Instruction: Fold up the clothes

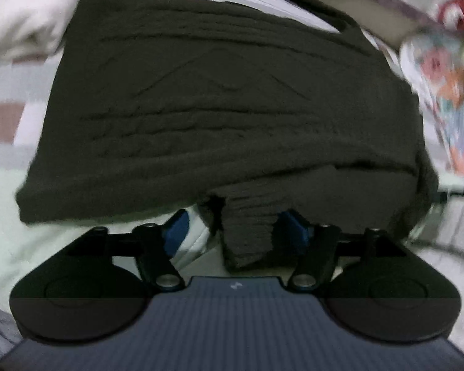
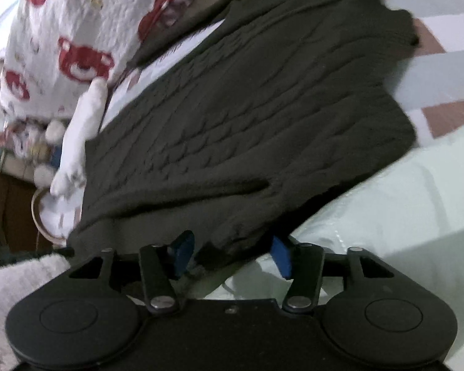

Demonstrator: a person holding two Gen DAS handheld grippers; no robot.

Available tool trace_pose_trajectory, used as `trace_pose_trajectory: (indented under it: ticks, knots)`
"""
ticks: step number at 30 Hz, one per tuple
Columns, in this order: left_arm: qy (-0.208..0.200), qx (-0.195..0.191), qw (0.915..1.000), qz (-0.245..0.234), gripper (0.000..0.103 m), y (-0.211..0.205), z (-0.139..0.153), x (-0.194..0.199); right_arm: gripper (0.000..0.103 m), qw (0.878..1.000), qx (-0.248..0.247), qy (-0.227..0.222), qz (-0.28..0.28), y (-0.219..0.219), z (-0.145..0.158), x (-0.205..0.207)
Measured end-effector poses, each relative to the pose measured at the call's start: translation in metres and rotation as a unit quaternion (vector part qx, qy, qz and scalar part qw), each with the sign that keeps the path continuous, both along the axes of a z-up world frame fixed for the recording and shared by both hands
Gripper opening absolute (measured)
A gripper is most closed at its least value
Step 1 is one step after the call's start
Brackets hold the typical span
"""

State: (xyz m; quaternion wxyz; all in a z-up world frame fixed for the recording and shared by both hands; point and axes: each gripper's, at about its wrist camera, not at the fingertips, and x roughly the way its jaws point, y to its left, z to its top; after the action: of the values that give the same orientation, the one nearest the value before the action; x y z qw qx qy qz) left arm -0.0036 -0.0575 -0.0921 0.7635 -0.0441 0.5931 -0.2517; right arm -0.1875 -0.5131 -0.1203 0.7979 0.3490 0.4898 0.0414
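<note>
Sweater (image 1: pixel 225 108), dark cable-knit, lies spread on the bed (image 1: pixel 62 241) over the checked sheet, its near hem reaching both tongs. Left tongs (image 1: pixel 232 232) stand wide, a flap of hem loose between the pads but not pinched; right tongs (image 2: pixel 232 253) also stand wide over the hem's edge. Closing now could catch only a thin lip, which might slip out, or snag the sheet underneath too.

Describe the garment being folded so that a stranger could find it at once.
Look at the bed with the checked cover. Across it lies a dark cable-knit sweater, spread flat. It is the only dark, plain item; the bear-print blanket beside it is white and red.
</note>
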Motion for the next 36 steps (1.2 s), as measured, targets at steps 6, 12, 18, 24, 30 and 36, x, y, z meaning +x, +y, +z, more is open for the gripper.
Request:
trace_pose_trajectory:
  ticks: [6, 12, 18, 24, 30, 36]
  knots:
    - [0.002, -0.015, 0.9998, -0.012, 0.027, -0.017, -0.006, -0.003, 0.050, 0.999, -0.029, 0.002, 0.019, 0.020, -0.018, 0.008]
    - [-0.130, 0.015, 0.9885, -0.076, 0.004, -0.034, 0.027, -0.021, 0.012, 0.996, -0.057, -0.069, 0.023, 0.016, -0.001, -0.009]
    - [-0.185, 0.000, 0.9752, -0.122, 0.004, -0.049, 0.061, -0.032, 0.012, 0.973, -0.029, -0.231, -0.003, 0.008, 0.025, -0.025]
    - [-0.210, -0.024, 0.9683, -0.134, 0.003, -0.064, 0.092, -0.034, 0.012, 0.943, 0.042, -0.325, -0.061, -0.019, 0.030, -0.027]
    - [-0.222, -0.061, 0.9630, -0.141, 0.003, -0.079, 0.106, -0.041, 0.012, 0.918, 0.123, -0.364, -0.101, -0.037, 0.027, -0.030]
    - [-0.251, -0.084, 0.9537, -0.143, 0.003, -0.094, 0.126, -0.034, 0.012, 0.913, 0.118, -0.372, -0.116, -0.052, 0.036, -0.041]
